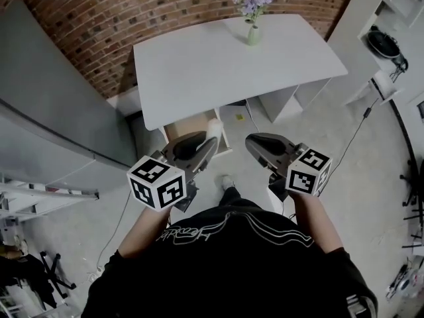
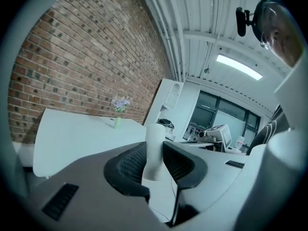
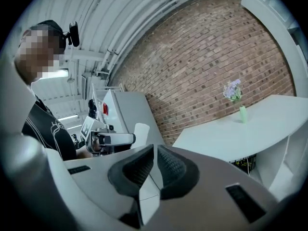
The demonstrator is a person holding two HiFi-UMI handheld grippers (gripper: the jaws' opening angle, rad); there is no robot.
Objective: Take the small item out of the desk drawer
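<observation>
White and cylinder-shaped, the small item stands upright, clamped between the pads of your left gripper. In the head view it sits at centre frame, just below the front edge of the white desk. Your right gripper, right of centre there, has its jaws drawn together on nothing.

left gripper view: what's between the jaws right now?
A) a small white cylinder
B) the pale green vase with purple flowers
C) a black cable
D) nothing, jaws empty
A: the left gripper view shows the small white cylinder standing upright between the ribbed black pads of the left gripper, which press on it from both sides.
</observation>
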